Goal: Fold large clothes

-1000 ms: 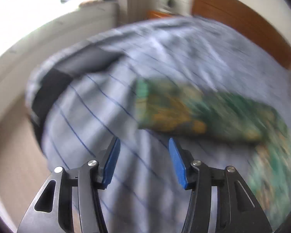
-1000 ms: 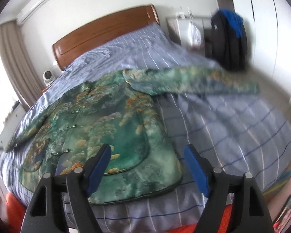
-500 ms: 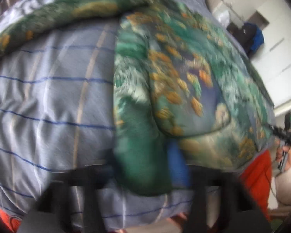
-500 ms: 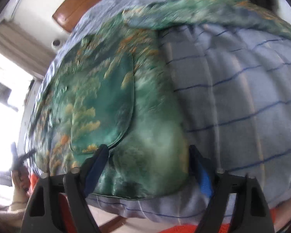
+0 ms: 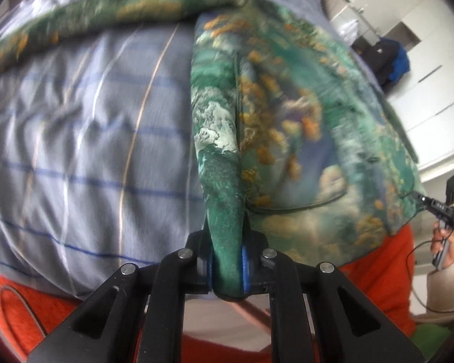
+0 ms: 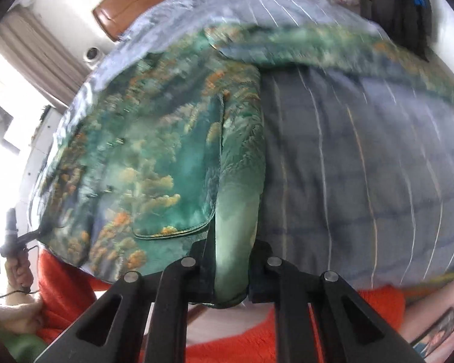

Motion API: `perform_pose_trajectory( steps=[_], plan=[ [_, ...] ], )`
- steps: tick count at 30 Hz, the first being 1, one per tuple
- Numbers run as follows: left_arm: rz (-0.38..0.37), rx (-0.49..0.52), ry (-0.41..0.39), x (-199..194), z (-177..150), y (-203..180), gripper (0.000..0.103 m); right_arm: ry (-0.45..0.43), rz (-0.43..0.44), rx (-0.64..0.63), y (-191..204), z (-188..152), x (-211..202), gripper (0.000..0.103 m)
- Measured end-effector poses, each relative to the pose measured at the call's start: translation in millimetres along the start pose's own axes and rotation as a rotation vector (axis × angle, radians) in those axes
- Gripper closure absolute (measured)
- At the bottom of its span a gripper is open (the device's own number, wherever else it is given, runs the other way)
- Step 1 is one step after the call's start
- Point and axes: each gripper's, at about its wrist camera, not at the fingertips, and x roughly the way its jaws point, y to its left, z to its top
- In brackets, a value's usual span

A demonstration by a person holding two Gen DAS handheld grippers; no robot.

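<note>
A green jacket (image 5: pixel 287 127) with orange and cloud print lies spread face up on the striped blue-grey duvet (image 5: pixel 90 136), its sleeves stretched out to both sides. My left gripper (image 5: pixel 227 260) is closing tight on a pinched fold at the jacket's lower left corner, and the pads press the cloth. In the right wrist view the jacket (image 6: pixel 154 157) fills the left half. My right gripper (image 6: pixel 231 272) is closing on the hem at the lower right corner, with the fold squeezed between its pads. Both corners are at the bed's near edge.
An orange blanket (image 5: pixel 378 266) hangs below the duvet at the near edge. A wooden headboard (image 6: pixel 130 3) stands at the far end, with curtains (image 6: pixel 30 45) to its left. A black and blue backpack (image 5: pixel 387 60) rests by white wardrobe doors (image 5: pixel 432 90).
The left gripper swung from bare duvet to the jacket's corner and shut on it. The right gripper dropped to the hem and shut on the fold.
</note>
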Motion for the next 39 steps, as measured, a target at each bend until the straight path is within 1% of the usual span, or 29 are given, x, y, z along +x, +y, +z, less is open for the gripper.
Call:
perform_pose_trajectory(
  steps=[2,4,5,6,7,8,9,10,11,13,14,15,17,18,19,20,22,23,25,26,30,33,35,37,39],
  plan=[
    [0.032,0.008,-0.012,12,5,-2,0.089,0.017,-0.019,0.044,-13,-5,21,0.089],
    [0.089,0.046,-0.049,10,10,-11,0.08,0.003,-0.042,0.055,-18,-2,37,0.088],
    [0.11,0.06,-0.07,7,9,-16,0.069,-0.011,-0.053,0.057,-16,-2,39,0.085],
    [0.145,0.075,-0.116,-4,8,-20,0.055,-0.026,-0.065,0.059,-15,-1,39,0.077],
    [0.153,0.081,-0.145,-8,8,-19,0.047,-0.053,-0.101,0.061,-13,-2,36,0.071],
    [0.151,0.082,-0.191,-19,9,-22,0.03,-0.073,-0.129,0.062,-10,-9,32,0.056],
    [0.148,0.071,-0.252,-34,9,-23,0.017,-0.097,-0.163,0.07,-8,-11,27,0.042],
    [0.155,0.054,-0.309,-48,9,-24,0.011,-0.132,-0.201,0.084,-5,-13,18,0.037],
    [0.162,0.04,-0.356,-62,8,-23,0.006,-0.187,-0.248,0.102,-2,-17,3,0.031],
    [0.185,0.008,-0.476,-87,16,-28,0.004,-0.287,-0.325,0.116,10,-24,-21,0.026],
    [0.203,-0.008,-0.533,-97,19,-31,0.001,-0.326,-0.345,0.115,17,-25,-30,0.02],
    [0.213,-0.02,-0.572,-100,21,-35,0.001,-0.357,-0.356,0.111,22,-25,-37,0.012],
    [0.228,-0.035,-0.648,-107,26,-45,0.001,-0.411,-0.36,0.084,43,-27,-45,0.01],
    [0.23,-0.033,-0.658,-108,27,-46,0.001,-0.425,-0.351,0.064,53,-26,-46,0.01],
    [0.227,-0.026,-0.657,-110,27,-47,0.001,-0.433,-0.327,0.031,66,-24,-46,0.01],
    [0.218,-0.016,-0.638,-102,33,-55,0.001,-0.433,-0.308,0.014,75,-21,-44,0.01],
    [0.188,0.01,-0.62,-97,36,-64,0.001,-0.425,-0.253,-0.012,86,-24,-43,0.01],
    [0.179,0.022,-0.624,-93,36,-68,0.001,-0.422,-0.235,-0.019,90,-25,-41,0.01],
    [0.189,0.049,-0.64,-90,31,-78,0.001,-0.414,-0.198,-0.04,102,-28,-35,0.01],
    [0.186,0.067,-0.641,-88,28,-84,0.001,-0.411,-0.192,-0.048,104,-34,-33,0.01],
    [0.146,0.099,-0.616,-83,17,-100,0.001,-0.422,-0.193,-0.095,125,-39,-28,0.009],
    [0.118,0.098,-0.579,-73,15,-108,0.001,-0.433,-0.182,-0.131,138,-41,-28,0.008],
    [0.108,0.095,-0.547,-65,14,-113,0.001,-0.424,-0.163,-0.152,144,-43,-26,0.008],
    [0.107,0.111,-0.515,-59,14,-118,0.001,-0.408,-0.13,-0.177,148,-44,-23,0.008],
    [0.125,0.128,-0.477,-53,15,-122,0.001,-0.41,-0.126,-0.199,152,-44,-23,0.008]
  ],
)
